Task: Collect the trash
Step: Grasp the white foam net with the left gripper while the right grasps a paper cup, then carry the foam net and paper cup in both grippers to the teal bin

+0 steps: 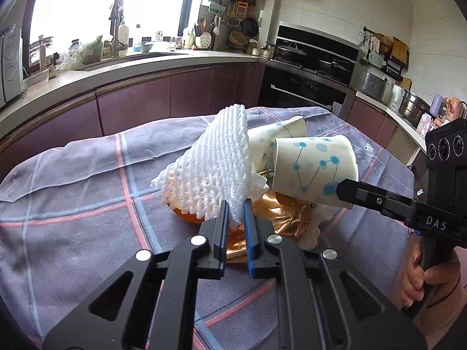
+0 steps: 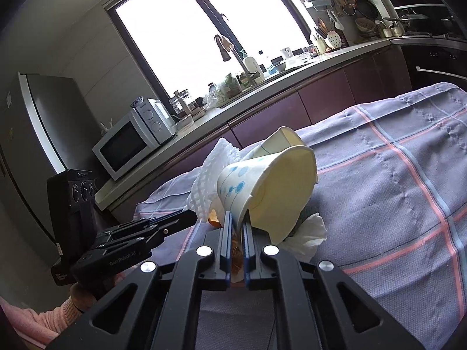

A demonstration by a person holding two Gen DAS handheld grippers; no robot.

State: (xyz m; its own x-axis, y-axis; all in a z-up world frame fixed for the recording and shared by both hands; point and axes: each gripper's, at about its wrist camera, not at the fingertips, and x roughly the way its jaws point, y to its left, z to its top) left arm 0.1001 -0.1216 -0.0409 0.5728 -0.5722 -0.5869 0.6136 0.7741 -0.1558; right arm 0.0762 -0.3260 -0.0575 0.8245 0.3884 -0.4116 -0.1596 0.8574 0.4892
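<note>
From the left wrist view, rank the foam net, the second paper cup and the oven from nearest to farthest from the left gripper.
1. Foam net: pinched between the left gripper pads.
2. Second paper cup: behind the net, slightly right, on the cloth.
3. Oven: beyond the table, under the hob.

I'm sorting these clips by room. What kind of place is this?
A home kitchen: a counter with a sink tap, a built-in oven under a stove, and a microwave beside a fridge.
</note>
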